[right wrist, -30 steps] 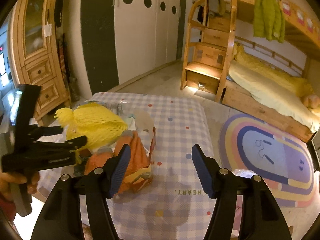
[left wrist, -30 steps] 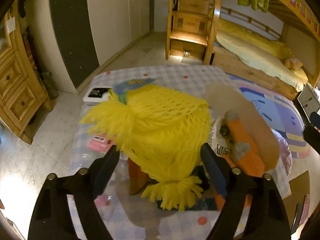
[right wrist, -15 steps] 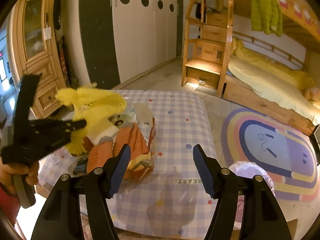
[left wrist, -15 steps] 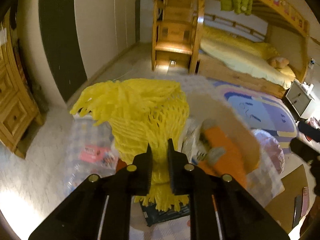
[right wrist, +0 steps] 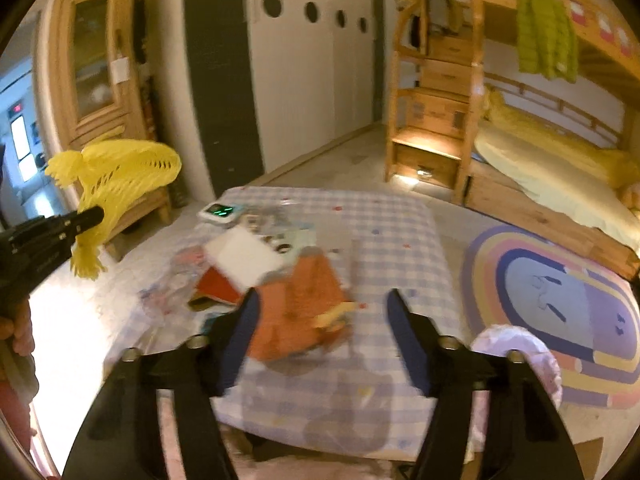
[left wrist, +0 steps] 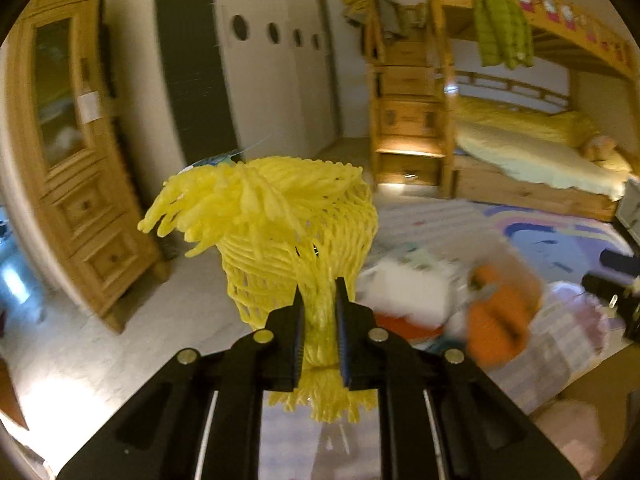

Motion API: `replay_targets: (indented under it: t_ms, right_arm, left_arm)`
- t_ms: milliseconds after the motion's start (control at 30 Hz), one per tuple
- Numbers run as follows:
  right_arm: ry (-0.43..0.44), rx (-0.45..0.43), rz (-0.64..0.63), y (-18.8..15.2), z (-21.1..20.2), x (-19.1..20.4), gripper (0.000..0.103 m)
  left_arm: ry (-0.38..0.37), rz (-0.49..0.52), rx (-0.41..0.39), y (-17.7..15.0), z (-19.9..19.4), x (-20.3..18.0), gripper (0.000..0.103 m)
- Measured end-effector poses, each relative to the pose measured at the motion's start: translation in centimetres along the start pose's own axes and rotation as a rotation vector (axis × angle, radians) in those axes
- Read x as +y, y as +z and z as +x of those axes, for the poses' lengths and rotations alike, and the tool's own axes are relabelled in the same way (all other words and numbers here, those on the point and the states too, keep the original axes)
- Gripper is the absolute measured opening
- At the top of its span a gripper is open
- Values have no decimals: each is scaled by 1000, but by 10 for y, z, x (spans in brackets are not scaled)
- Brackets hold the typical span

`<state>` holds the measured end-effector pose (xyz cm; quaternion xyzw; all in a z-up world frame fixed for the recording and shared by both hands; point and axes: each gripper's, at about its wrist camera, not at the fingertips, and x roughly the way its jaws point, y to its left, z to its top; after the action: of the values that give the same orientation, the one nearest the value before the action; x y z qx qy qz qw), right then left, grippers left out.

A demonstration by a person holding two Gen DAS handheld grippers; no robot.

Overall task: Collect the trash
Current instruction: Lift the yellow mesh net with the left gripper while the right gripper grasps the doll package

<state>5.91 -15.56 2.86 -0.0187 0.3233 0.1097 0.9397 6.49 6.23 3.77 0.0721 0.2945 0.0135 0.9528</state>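
While the left gripper (left wrist: 319, 300) has its jaws clamped on the waist of the yellow foam net (left wrist: 280, 232), the net hangs in the air off the counter's (right wrist: 400, 232) left edge, fringe drooping below the pads. Over the counter, the right gripper (right wrist: 320, 312) is closing its jaws on nothing, just above an orange bag (right wrist: 304, 312) beside white paper (right wrist: 244, 256) and other litter.

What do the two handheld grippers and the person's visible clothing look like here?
Both the left gripper and the right gripper are matte black plastic with angular arms, round silver fasteners at the joints and blue ribbed fingers. By the person's hand there is a red sleeve.
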Motion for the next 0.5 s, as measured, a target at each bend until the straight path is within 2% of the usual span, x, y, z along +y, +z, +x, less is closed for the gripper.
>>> replay_targets:
  t_ms: [67,233,333,500]
  right_arm:
    - [37,9,-19,1,6,20,46]
    - [115,28,-85,1,25,75,46]
    - [117,28,-110,3,37,95,47]
    - [132,90,-103,4,57,112,47]
  left_arm:
    - [36,-7,4,-14,-6,15,11]
    - [81,-36,31,-42,-8,45,11]
    - [73,-51,33,-56,-7,57,11]
    - [79,-67,33,-67,4,67,11]
